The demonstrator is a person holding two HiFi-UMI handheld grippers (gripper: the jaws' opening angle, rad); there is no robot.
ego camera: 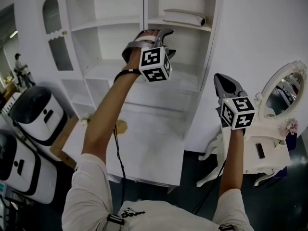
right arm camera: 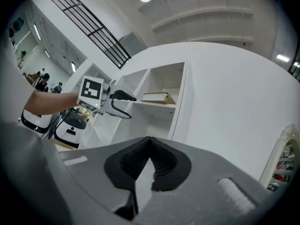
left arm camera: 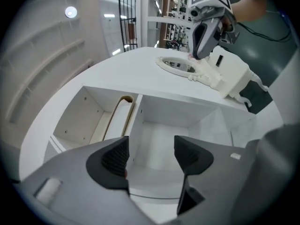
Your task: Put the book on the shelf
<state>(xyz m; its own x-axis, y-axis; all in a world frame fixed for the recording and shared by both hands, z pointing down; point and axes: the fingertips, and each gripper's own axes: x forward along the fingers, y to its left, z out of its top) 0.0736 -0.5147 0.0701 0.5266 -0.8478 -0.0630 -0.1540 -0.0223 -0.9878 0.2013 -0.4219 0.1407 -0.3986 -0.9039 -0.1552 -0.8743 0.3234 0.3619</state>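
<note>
A white book (ego camera: 183, 17) lies flat on the upper right shelf of the white shelf unit (ego camera: 144, 76). My left gripper (ego camera: 161, 33) is raised in front of the shelf below the book, jaws open and empty. In the left gripper view the left gripper (left arm camera: 151, 146) frames an empty compartment, with the book (left arm camera: 119, 118) in the compartment beside it. My right gripper (ego camera: 222, 83) hangs off to the right by the white side wall, shut on nothing. In the right gripper view the right gripper (right arm camera: 150, 144) faces the book (right arm camera: 157, 97) and the left gripper (right arm camera: 117, 97).
A white vanity table with an oval mirror (ego camera: 284, 88) stands at the right. Two white rounded machines (ego camera: 38, 114) sit at the left beside a wooden board (ego camera: 65, 138). The shelf unit's lower cabinet top (ego camera: 154, 143) juts toward me. A person (ego camera: 19, 64) stands far off at the left.
</note>
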